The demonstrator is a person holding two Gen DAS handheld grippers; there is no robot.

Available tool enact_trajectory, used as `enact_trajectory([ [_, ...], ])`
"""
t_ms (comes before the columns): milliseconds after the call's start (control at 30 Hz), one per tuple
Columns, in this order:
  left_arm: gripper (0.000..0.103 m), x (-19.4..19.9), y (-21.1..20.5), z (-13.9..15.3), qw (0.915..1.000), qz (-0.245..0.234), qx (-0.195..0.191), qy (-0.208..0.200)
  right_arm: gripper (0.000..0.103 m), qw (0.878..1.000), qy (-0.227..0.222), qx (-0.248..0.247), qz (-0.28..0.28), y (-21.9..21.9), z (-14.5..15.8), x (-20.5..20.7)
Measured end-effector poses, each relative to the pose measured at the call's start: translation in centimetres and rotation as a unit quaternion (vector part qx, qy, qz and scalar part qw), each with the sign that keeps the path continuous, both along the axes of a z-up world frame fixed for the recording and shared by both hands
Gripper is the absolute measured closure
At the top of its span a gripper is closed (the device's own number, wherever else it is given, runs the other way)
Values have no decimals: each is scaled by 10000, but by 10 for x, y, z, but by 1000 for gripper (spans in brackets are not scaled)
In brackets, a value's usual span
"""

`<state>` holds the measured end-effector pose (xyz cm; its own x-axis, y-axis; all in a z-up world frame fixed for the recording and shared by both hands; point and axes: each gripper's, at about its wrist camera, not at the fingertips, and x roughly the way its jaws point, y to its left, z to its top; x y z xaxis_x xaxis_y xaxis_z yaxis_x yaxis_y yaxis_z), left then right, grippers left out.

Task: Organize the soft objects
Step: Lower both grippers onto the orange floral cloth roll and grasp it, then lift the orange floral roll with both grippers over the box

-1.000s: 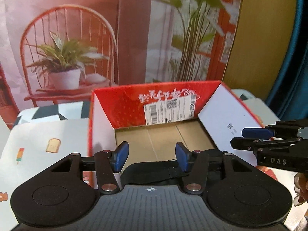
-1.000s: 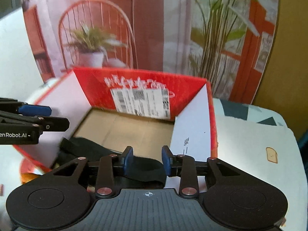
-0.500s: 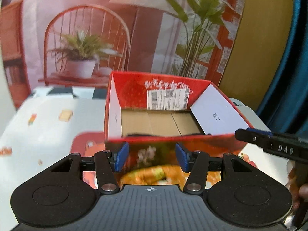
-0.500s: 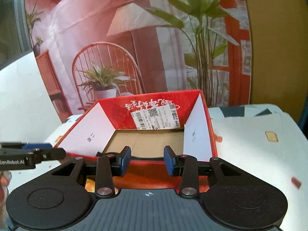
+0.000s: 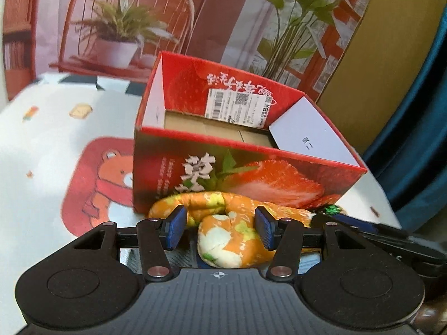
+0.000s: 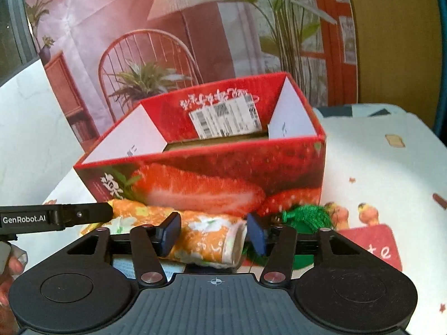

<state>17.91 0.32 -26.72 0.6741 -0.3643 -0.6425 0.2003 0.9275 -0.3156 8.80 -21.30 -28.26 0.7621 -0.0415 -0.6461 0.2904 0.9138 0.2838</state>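
An orange floral soft roll (image 5: 232,234) lies on the table in front of the red strawberry box (image 5: 251,173). My left gripper (image 5: 219,229) is open, its jaws on either side of one end of the roll. My right gripper (image 6: 213,236) is open around the other end of the roll (image 6: 206,240). A green fuzzy soft item (image 6: 304,217) lies just right of the roll, by the box (image 6: 212,173). The black item seen earlier in the box is hidden by the front wall.
The box stands open on a white tablecloth (image 5: 56,139) with cartoon prints. A printed backdrop (image 6: 167,42) with a chair and plants stands behind. The other gripper shows at each view's side: the right gripper (image 5: 377,234), the left gripper (image 6: 56,217).
Both grippers have pulled back out of the box and come down in front of it. They now straddle the orange roll on the table. The black item stays in the box.
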Motion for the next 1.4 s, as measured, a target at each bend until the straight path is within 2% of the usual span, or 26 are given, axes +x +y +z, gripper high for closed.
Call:
enact_trajectory([
  [133, 44, -1, 0, -7, 9998, -20, -148, 105, 49, 9998, 55, 213, -24, -3, -5, 1],
  [367, 45, -4, -2, -12, 9994, -160, -283, 119, 48, 9989, 64, 454, -33, -4, -9, 0],
  [733, 63, -10, -4, -9, 9998, -127, -149, -46, 47, 9975, 111, 699, -59, -9, -13, 0],
  [833, 68, -12, -3, -4, 9997, -135, -167, -146, 54, 9976, 110, 678, -19, -8, -11, 0],
  [967, 73, -14, -2, 0, 9996, -105, -154, -231, 76, 9993, 62, 371, 72, -3, -1, 1],
  [1067, 75, -16, -1, 5, 9993, -63, -193, -305, 84, 9992, 18, 401, 89, -6, 3, 0],
  [1400, 77, -26, 4, 30, 9967, 23, -334, -742, 90, 9977, -420, 479, 217, -12, 32, -5],
])
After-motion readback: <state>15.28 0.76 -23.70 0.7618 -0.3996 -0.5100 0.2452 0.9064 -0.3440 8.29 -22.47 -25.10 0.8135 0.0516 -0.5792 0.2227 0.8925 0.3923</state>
